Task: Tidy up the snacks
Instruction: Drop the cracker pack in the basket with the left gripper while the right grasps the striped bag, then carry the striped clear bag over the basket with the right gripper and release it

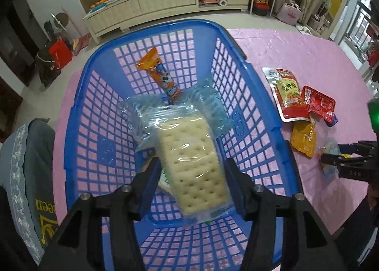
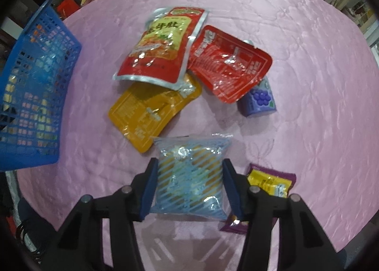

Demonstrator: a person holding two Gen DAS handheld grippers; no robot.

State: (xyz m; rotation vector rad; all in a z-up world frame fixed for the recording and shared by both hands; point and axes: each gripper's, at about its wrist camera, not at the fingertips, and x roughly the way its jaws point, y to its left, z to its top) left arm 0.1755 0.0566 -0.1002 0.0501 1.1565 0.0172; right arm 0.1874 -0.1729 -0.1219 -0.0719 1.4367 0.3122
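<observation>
Far left: blue basket [image 1: 83, 114] on the pink counter [image 1: 296, 53], set beside the loose snacks, presumably as the collecting bin. Inside it an orange stick pack [image 1: 160, 74] leaning against the far wall, plus a clear cracker pack [image 1: 191, 152] lying lengthwise. Left gripper [image 1: 193, 176] over the basket, fingers [image 1: 151, 176] spread to either side of the cracker pack — contact not confirmable, likely a drop-off. Right of the basket, a loose overlapping pile: red-and-yellow pouch [image 2: 163, 43] on top of an orange pouch [image 2: 151, 114], red pouch [image 2: 229, 65] partly covering a purple grape box [image 2: 259, 100]. Nearest the camera: blue striped packet [image 2: 189, 176] flat on the counter, right gripper [image 2: 189, 178] fingers astride it, parted, apparently lined up for the next pick. Just right of it, a purple-and-yellow sachet [image 2: 272, 181], partly under one finger.
</observation>
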